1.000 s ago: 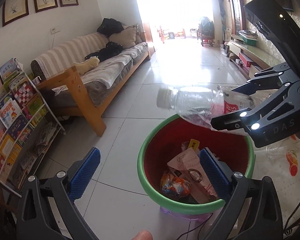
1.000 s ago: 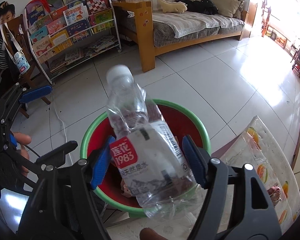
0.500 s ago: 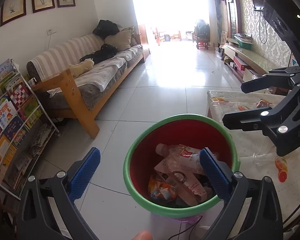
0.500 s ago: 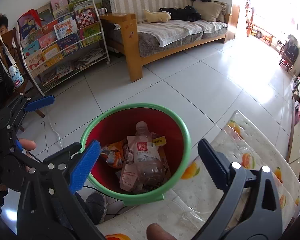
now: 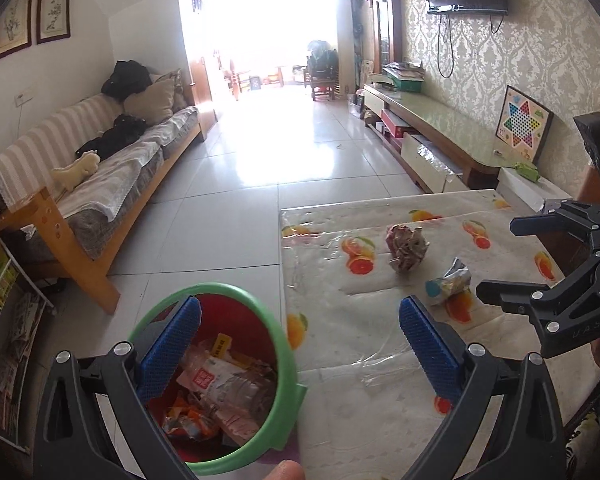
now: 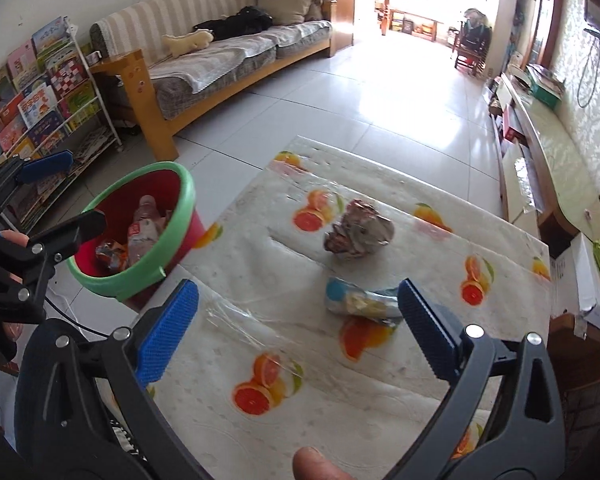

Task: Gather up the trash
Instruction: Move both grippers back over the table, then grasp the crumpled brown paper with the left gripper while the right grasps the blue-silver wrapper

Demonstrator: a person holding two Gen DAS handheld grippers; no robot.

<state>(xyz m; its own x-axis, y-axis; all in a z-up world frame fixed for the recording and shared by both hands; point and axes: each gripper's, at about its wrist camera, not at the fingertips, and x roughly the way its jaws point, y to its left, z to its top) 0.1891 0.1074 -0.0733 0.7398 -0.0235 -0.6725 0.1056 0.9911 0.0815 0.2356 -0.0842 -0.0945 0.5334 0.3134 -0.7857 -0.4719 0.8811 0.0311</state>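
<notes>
we had the bottle [image 5: 236, 388] binned, both tongs [image 6: 296, 326] gaped empty, and two wrappers [image 6: 358, 234] lay on the bench [image 6: 380, 400].

The bin [image 6: 180, 216] is red with a green rim; the tablecloth [image 6: 380, 400] is white with orange fruit prints.

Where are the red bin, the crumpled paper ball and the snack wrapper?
red bin [image 6: 188, 216], right wrist view, on its green rim
crumpled paper ball [image 6: 358, 236], right wrist view, on its middle
snack wrapper [image 6: 360, 302], right wrist view, on its crinkled body
</notes>
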